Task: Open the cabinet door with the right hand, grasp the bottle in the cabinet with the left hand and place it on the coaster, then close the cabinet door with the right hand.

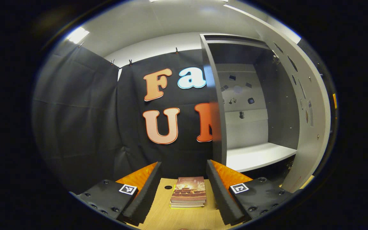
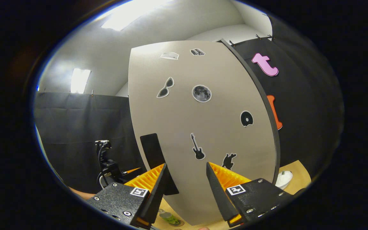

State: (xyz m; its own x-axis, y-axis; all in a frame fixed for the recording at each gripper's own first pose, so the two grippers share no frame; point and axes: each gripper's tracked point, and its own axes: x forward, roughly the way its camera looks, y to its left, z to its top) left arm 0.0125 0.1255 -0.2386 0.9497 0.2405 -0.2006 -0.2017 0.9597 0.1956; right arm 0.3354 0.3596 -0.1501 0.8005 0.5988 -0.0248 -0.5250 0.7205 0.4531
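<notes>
The grey cabinet (image 1: 217, 105) stands open, and its white shelf (image 1: 254, 155) is bare. Its door (image 1: 311, 121) swings out along the right of the left gripper view. My left gripper (image 1: 184, 164) is open above the wooden table, holding nothing. In the right gripper view the door's sticker-covered outer face (image 2: 203, 127) is close ahead. My right gripper (image 2: 186, 165) is open in front of it, and the black handle (image 2: 152, 147) rises just behind its left finger. A small green-topped thing (image 2: 170, 219) sits low at the door's foot; whether it is the bottle I cannot tell.
A stack of books (image 1: 188, 191) lies on the wooden table (image 1: 161, 217) between my left fingers. A white object (image 2: 283, 179) rests on the table right of the door. The other gripper (image 2: 109, 166) with its cable shows farther off at the left.
</notes>
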